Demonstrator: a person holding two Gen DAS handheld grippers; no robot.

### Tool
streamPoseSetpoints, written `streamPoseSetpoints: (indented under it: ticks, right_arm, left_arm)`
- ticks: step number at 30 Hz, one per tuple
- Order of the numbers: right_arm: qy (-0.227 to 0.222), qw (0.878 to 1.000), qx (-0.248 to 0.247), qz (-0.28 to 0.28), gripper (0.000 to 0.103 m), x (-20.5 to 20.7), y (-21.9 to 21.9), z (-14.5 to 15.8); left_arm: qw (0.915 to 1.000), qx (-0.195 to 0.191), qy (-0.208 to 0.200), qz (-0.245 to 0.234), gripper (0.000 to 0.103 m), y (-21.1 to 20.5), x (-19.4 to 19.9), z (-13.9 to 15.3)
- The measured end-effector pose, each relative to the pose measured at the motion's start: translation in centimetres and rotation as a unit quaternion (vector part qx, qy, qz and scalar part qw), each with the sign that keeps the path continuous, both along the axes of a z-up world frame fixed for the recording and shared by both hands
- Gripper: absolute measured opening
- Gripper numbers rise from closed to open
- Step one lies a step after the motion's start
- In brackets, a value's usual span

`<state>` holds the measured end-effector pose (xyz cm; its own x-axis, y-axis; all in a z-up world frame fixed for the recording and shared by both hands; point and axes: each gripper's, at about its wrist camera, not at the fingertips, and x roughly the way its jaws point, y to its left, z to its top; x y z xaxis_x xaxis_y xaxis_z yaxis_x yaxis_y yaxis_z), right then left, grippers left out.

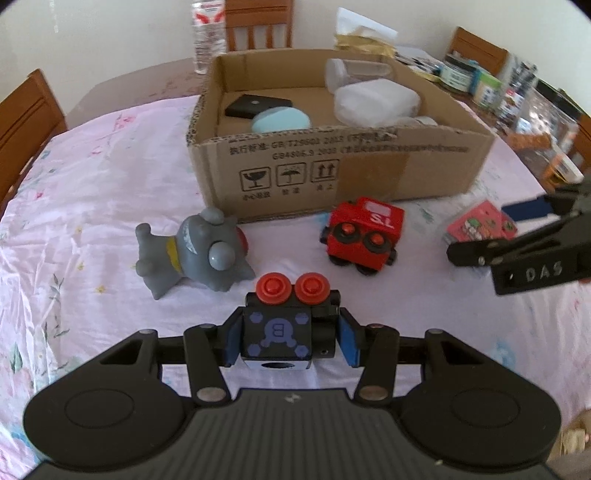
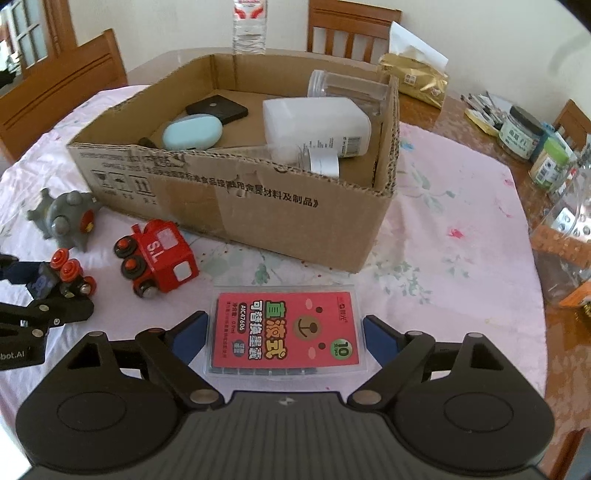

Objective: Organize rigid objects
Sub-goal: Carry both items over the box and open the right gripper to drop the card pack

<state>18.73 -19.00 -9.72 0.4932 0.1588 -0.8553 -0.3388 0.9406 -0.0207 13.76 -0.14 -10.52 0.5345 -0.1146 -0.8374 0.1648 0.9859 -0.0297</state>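
Observation:
My left gripper (image 1: 290, 332) is shut on a black toy train car (image 1: 275, 332) with red wheels, its blue pads pressing both sides. Beyond it a grey toy figure (image 1: 195, 251) lies on its side, and a red toy train car (image 1: 364, 232) is tipped over in front of the cardboard box (image 1: 332, 166). My right gripper (image 2: 286, 325) is open, and a clear case with a red label (image 2: 286, 332) lies flat on the cloth between its fingers. The pads sit close to the case's edges. The box (image 2: 258, 206) holds a black square, a light blue oval, a white container and clear jars.
A pink floral cloth (image 2: 461, 229) covers the table. A water bottle (image 2: 249, 26) stands behind the box, with wooden chairs around. Jars (image 2: 524, 129), a gold packet (image 2: 413, 77) and a clear plastic container (image 2: 569, 236) crowd the right side.

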Motion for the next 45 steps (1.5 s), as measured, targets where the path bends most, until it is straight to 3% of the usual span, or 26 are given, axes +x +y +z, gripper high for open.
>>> streamPoseSetpoints:
  ticks: [7,13,18,25,31,33,39,45]
  right_arm:
    - [-0.010,0.999,0.013,0.033,0.092,-0.6,-1.2,3.8]
    - [-0.049,0.996,0.030,0.065,0.092,0.0,-1.0,8.4]
    - [-0.085,0.991,0.043,0.090,0.092,2.1,1.0,10.5]
    - [-0.062,0.989,0.048,0.127,0.092,6.7,5.5,8.8]
    - [-0.039,0.989,0.037,0.135,0.092,8.2,7.4,6.9]
    - [-0.038,0.989,0.039,0.135,0.100,8.3,7.6,6.8]
    - [-0.029,0.992,0.052,0.115,0.103,7.5,6.7,7.5]
    - [-0.033,0.996,0.058,0.057,0.103,5.8,4.8,8.6]
  left_arm:
    - [0.9992,-0.005,0.002,-0.039,0.050,0.5,-0.4,3.2]
    - [0.9987,-0.007,-0.016,-0.049,0.050,1.4,-0.1,6.3]
    - [0.9981,-0.002,-0.042,-0.047,0.050,2.2,0.5,8.2]
    - [0.9976,0.002,-0.061,-0.033,0.050,3.9,1.7,9.5]
    - [0.9971,0.007,-0.072,-0.023,0.050,5.1,2.8,10.0]
    - [0.9969,0.008,-0.075,-0.021,0.050,5.4,3.2,10.1]
    - [0.9962,0.013,-0.079,-0.033,0.050,5.7,5.0,10.4]
    - [0.9937,0.014,-0.092,-0.062,0.050,4.5,8.2,11.2]
